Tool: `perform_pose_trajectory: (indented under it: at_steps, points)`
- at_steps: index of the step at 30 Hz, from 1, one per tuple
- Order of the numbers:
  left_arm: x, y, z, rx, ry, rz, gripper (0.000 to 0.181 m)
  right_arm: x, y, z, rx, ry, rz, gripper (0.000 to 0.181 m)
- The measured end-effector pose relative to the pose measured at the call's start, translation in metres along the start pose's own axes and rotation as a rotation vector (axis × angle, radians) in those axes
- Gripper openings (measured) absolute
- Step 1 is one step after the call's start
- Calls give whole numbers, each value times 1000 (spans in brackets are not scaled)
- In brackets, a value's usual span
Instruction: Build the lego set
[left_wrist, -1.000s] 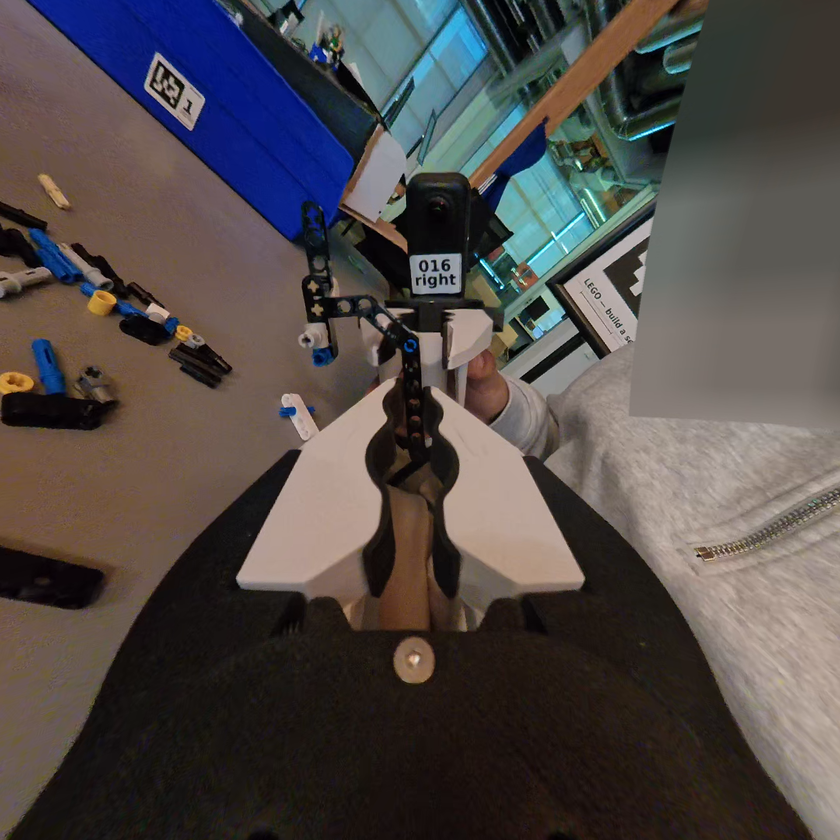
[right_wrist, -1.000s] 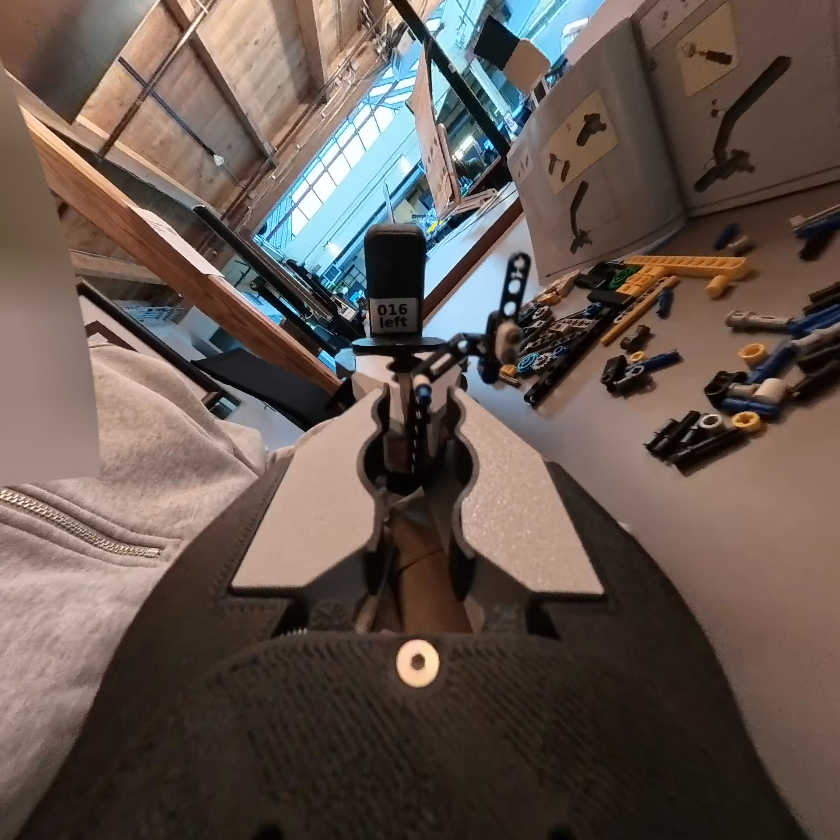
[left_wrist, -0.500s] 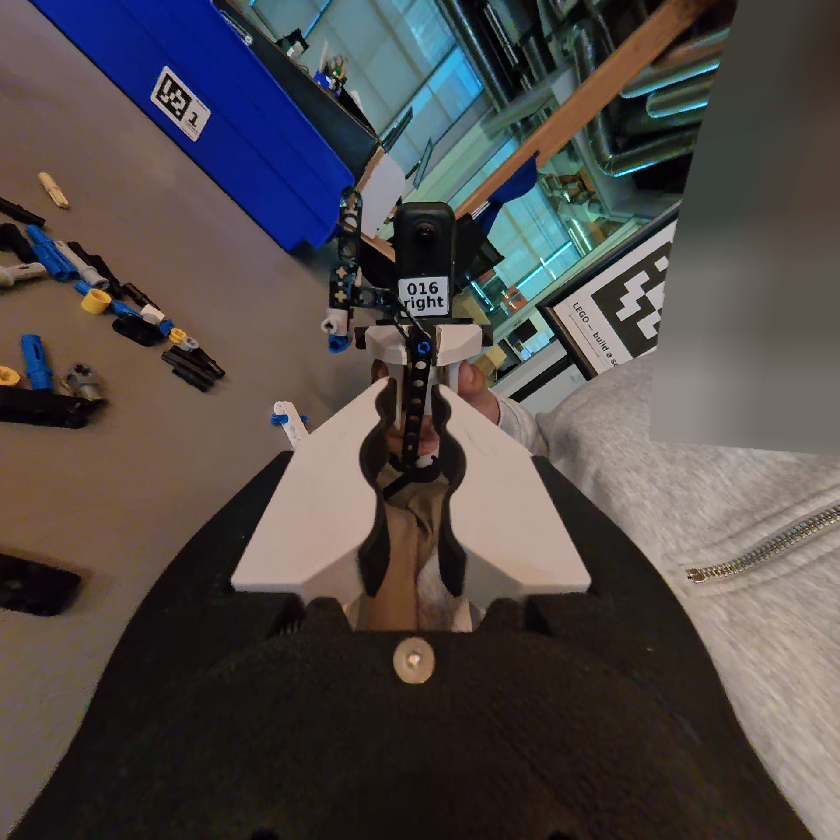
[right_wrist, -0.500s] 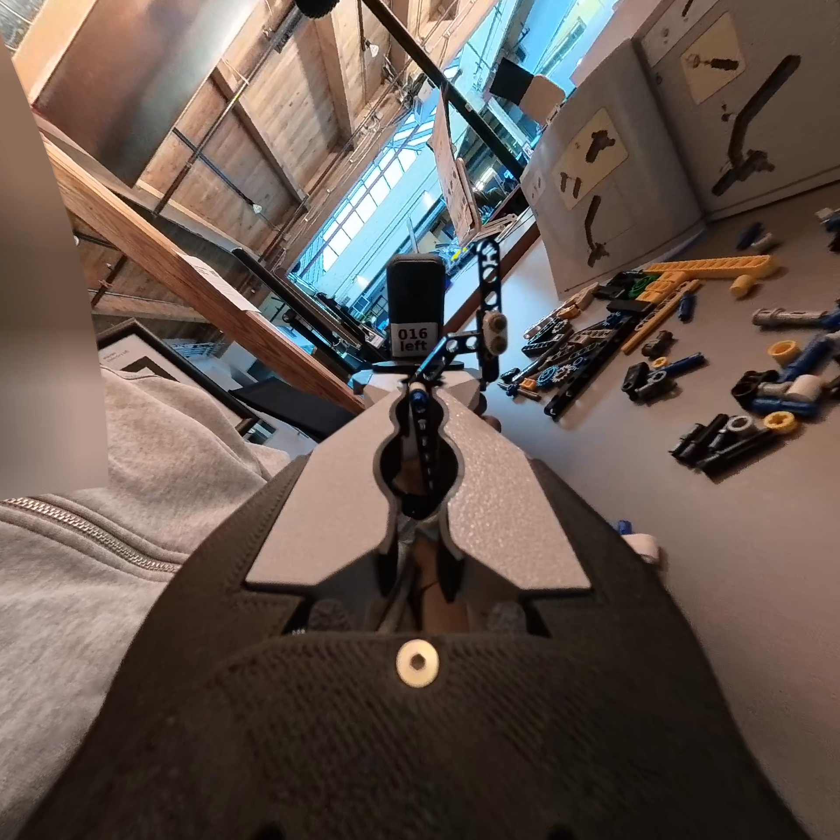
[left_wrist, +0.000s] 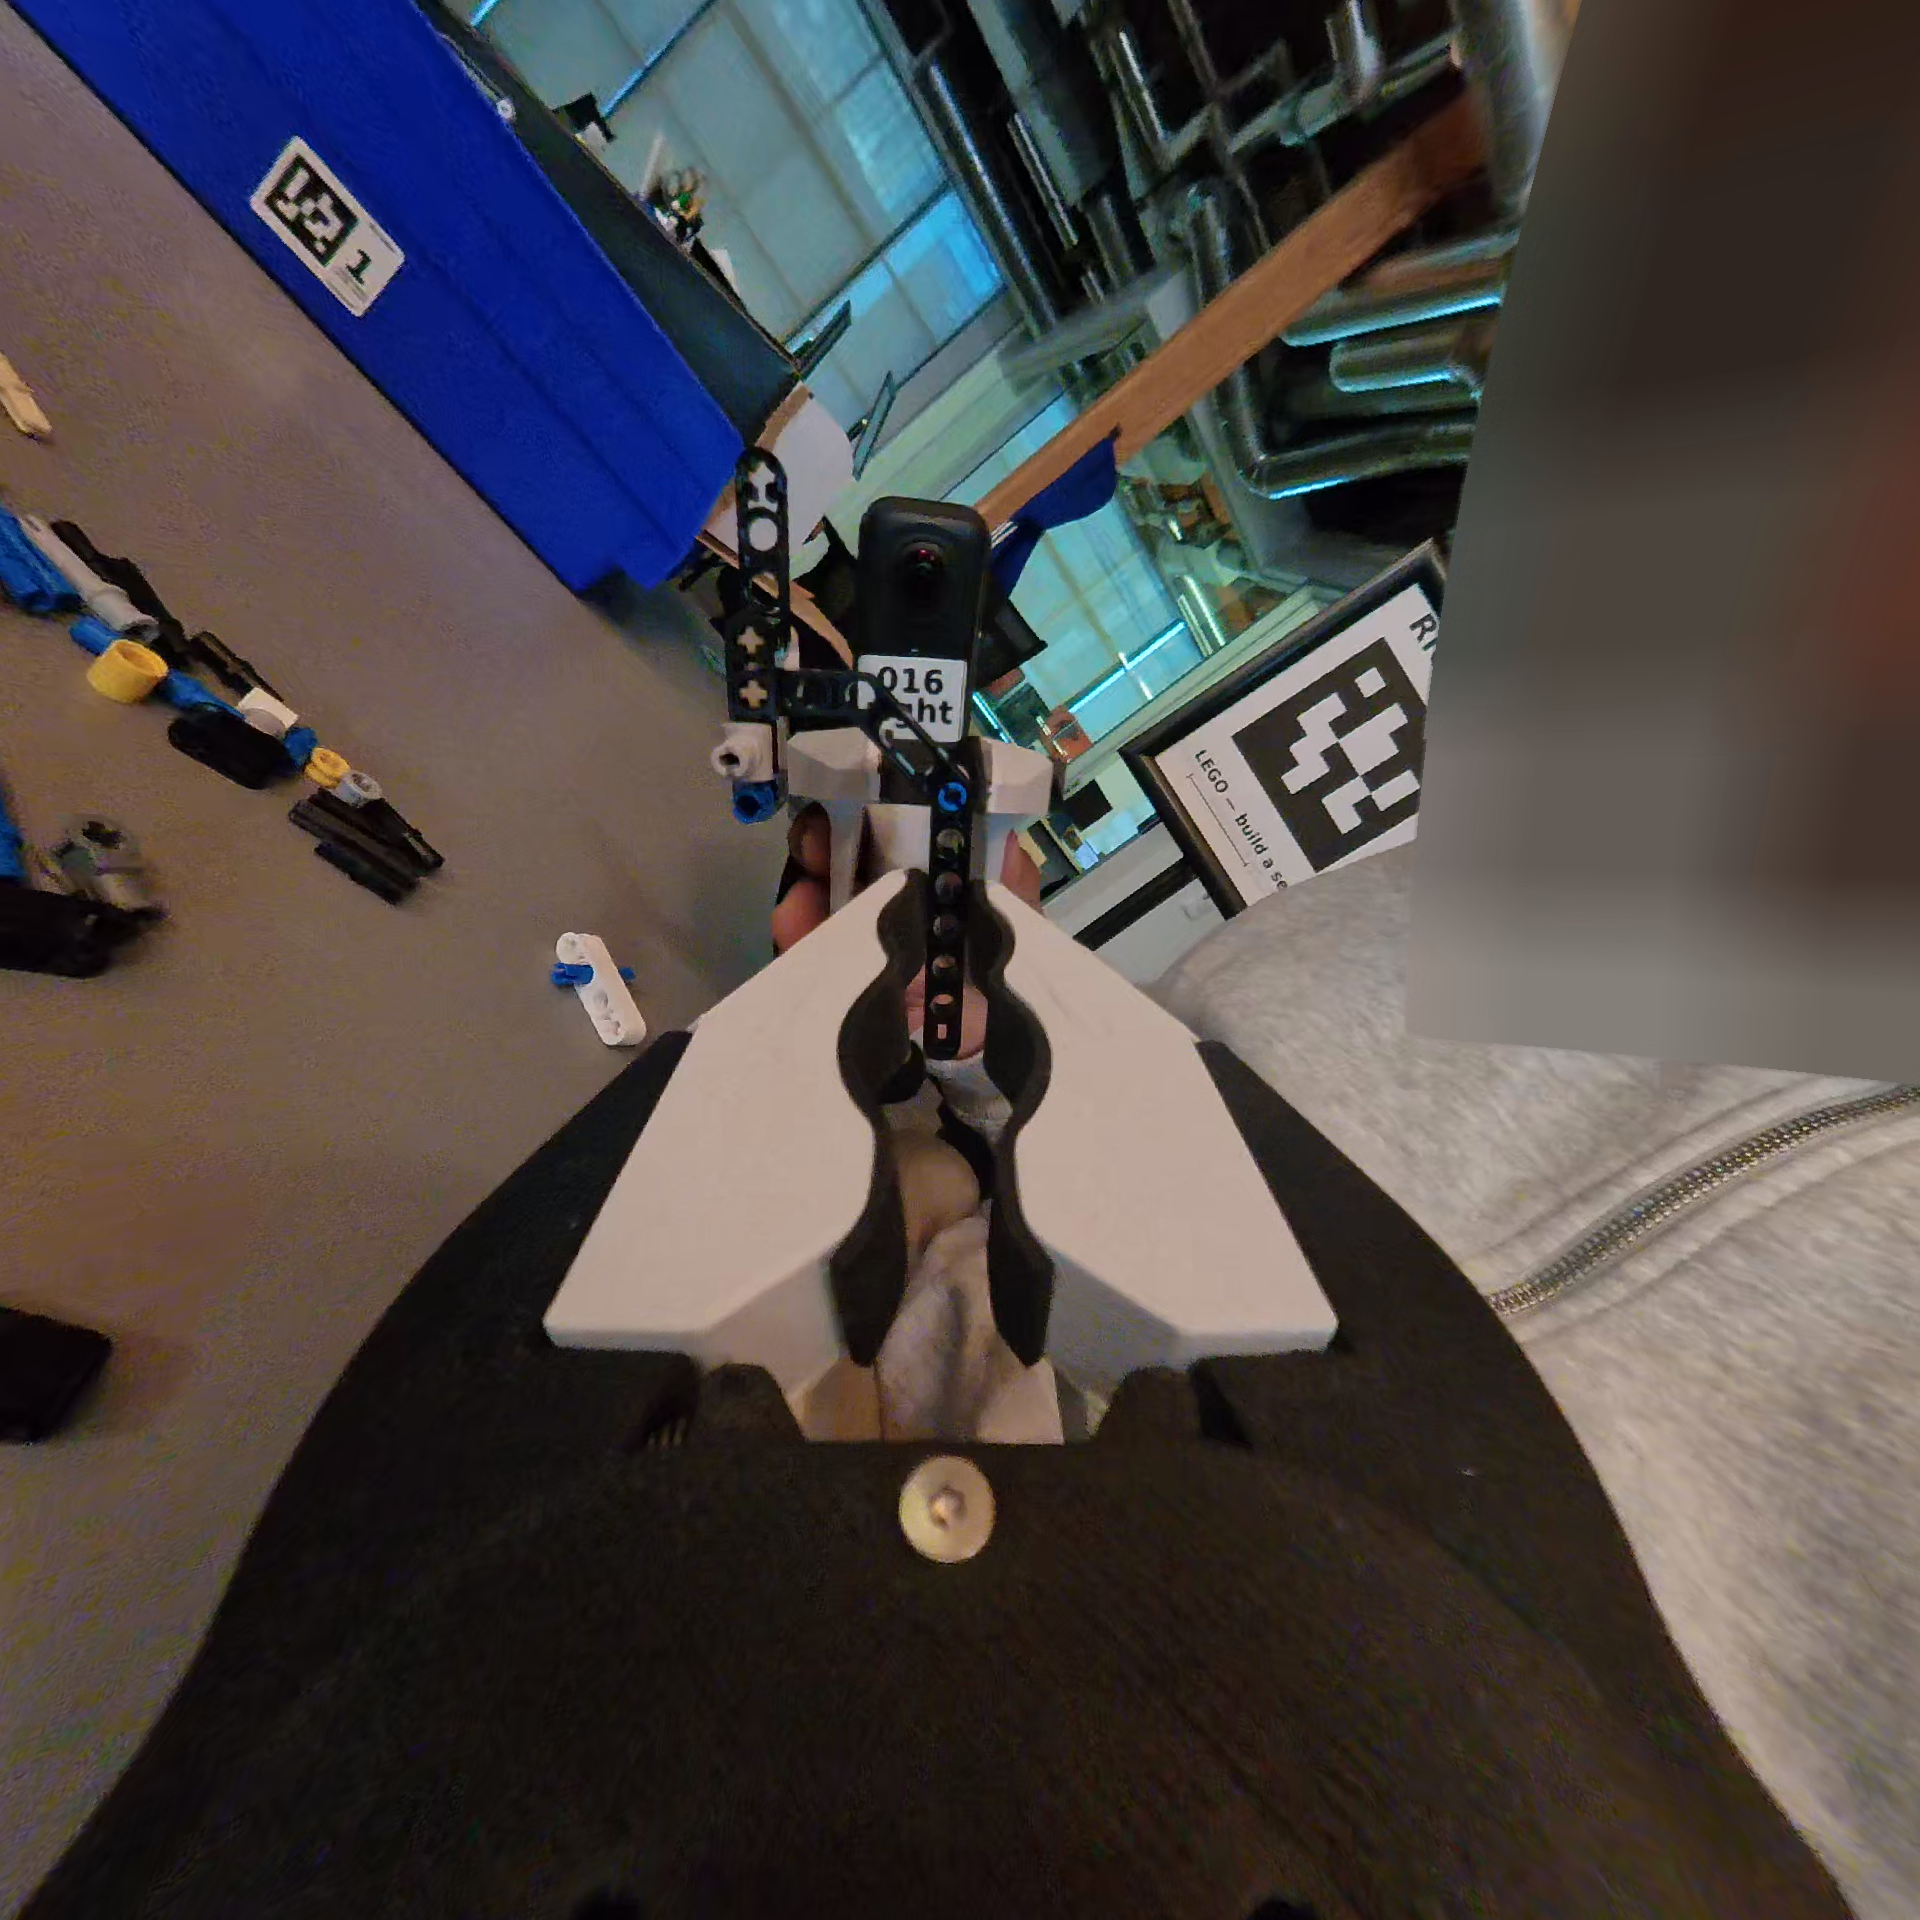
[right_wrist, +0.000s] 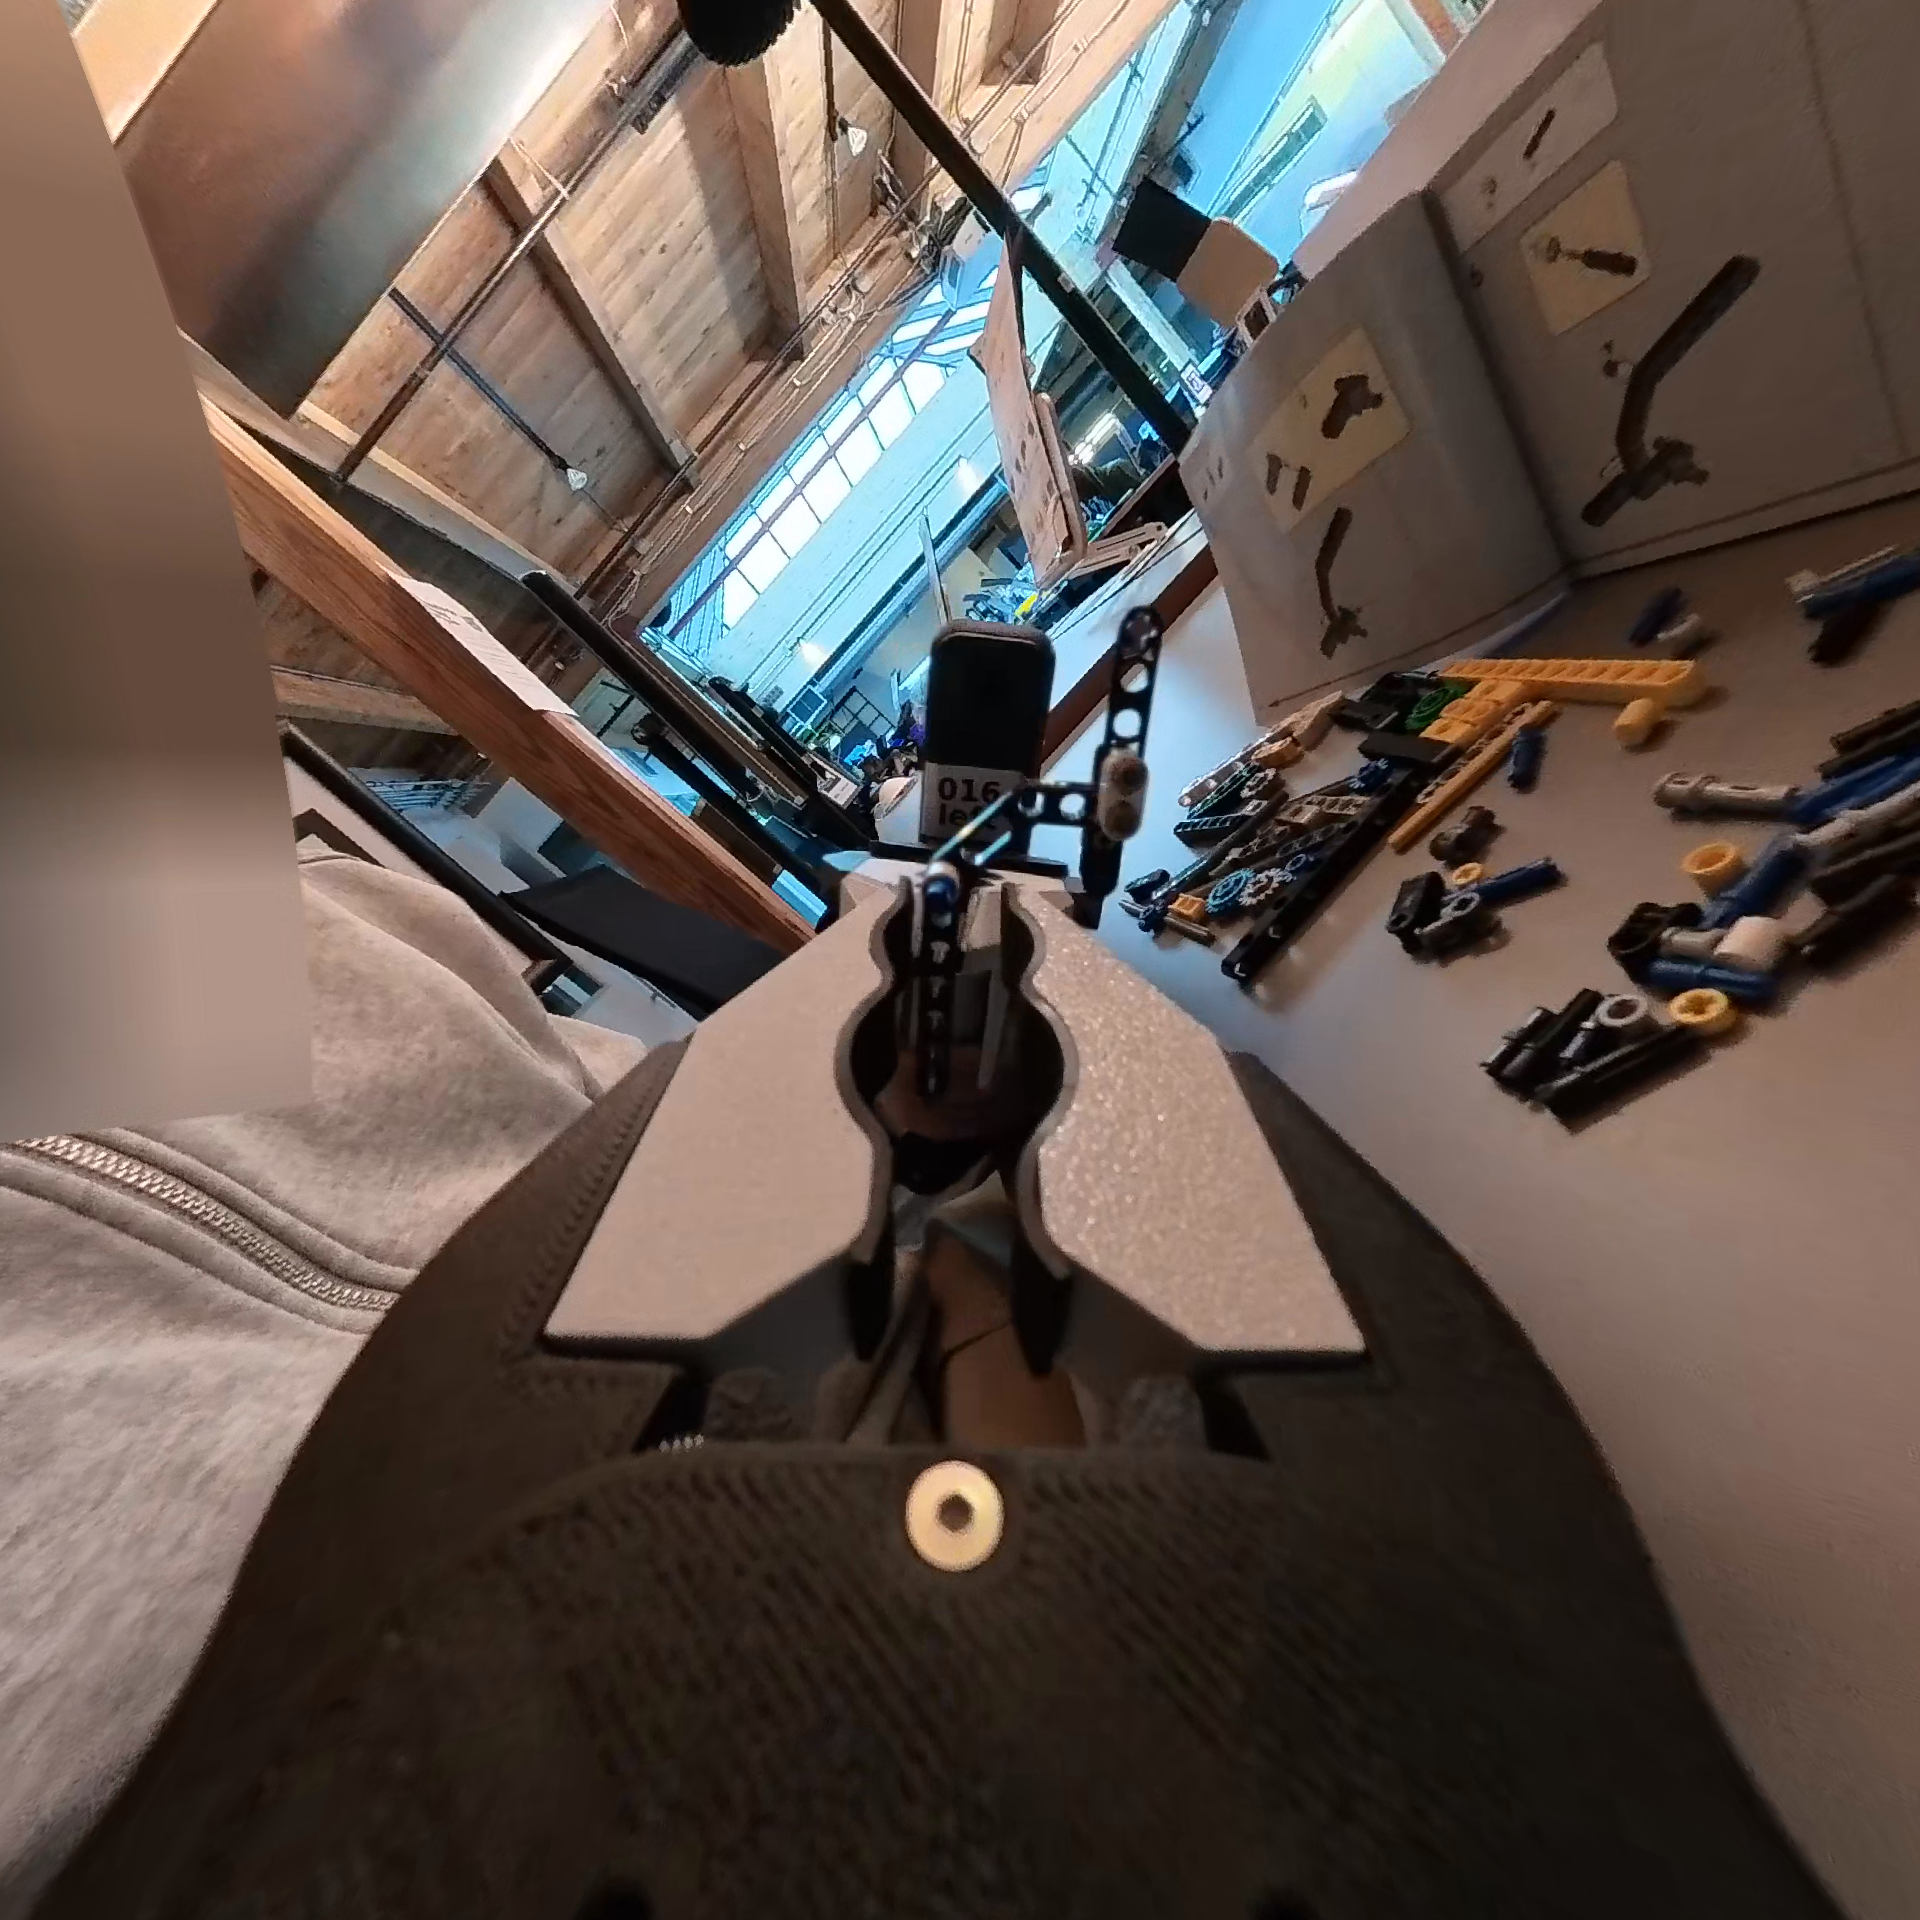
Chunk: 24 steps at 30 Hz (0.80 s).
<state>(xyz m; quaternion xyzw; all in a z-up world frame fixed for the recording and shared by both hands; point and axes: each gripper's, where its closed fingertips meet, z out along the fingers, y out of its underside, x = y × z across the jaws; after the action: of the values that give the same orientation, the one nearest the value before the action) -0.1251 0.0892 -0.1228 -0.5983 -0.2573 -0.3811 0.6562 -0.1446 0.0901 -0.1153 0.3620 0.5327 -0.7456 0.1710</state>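
The left gripper (left_wrist: 940, 935) and the right gripper (right_wrist: 951, 935) face each other tip to tip above the table (left_wrist: 312, 1091), each clamped on the same black beam assembly (left_wrist: 948, 914) — its long axis running straight between them, equally near both

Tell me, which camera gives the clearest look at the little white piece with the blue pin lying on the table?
The left wrist view: the white piece with the blue pin lies there in plain sight on the grey table, left of the left gripper. The right wrist view does not show it.
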Motion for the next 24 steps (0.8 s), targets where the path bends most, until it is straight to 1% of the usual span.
perform_pose_trajectory:
  at_steps: [2, 4, 7, 24]
  points:
    - [-1, 2, 2, -14, -10, 9, 5, -3, 4, 3, -17, -12, 4, 17]
    - [0, 5, 3, -26, -11, 11, 5, -4, 7, 5, -25, -16, 0, 16]
    - [0, 5, 3, -25, -5, 4, 5, -3, 7, 5, -26, -12, 1, 7]
    - [0, 3, 3, -8, -12, 8, 5, -5, 9, 4, -42, -15, 27, 4]
